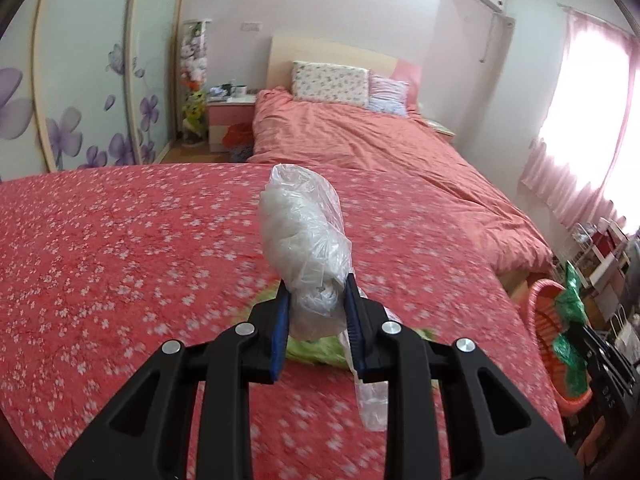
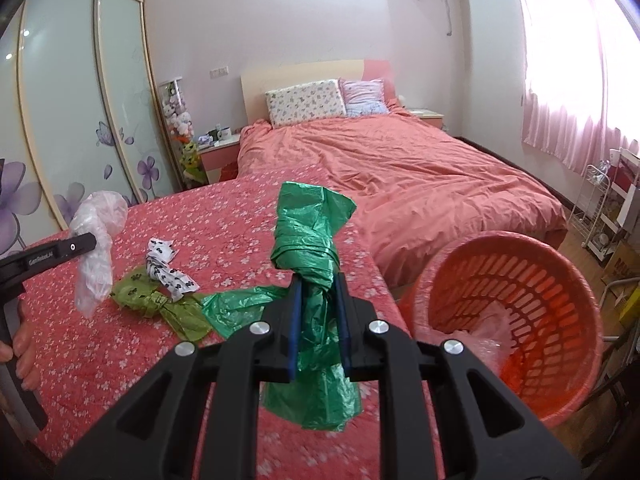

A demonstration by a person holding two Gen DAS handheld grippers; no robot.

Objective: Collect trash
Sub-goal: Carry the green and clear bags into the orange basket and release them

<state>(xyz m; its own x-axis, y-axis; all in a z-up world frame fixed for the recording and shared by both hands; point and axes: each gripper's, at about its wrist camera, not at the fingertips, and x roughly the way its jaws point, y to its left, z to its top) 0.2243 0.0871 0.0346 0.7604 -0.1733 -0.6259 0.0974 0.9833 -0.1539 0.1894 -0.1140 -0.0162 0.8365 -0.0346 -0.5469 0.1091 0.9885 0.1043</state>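
My left gripper (image 1: 316,292) is shut on a crumpled clear plastic bag (image 1: 304,224), held above the red flowered bedspread (image 1: 120,260). From the right wrist view the same clear plastic bag (image 2: 96,236) hangs from the left gripper (image 2: 86,242) at the far left. My right gripper (image 2: 316,284) is shut on a knotted dark green plastic bag (image 2: 308,236), lifted over the bedspread's right edge. An orange slatted basket (image 2: 516,312) with a plastic liner stands on the floor to its right. On the bedspread lie a light green bag (image 2: 156,304), a white printed wrapper (image 2: 166,268) and another dark green bag (image 2: 236,308).
A bed with a salmon duvet (image 2: 420,176) and pillows lies beyond. Sliding wardrobe doors (image 2: 72,120) with purple flowers line the left wall. A white wire rack (image 2: 600,216) and boxes stand under the pink curtain (image 2: 580,80). A person's hand (image 2: 24,344) grips the left tool.
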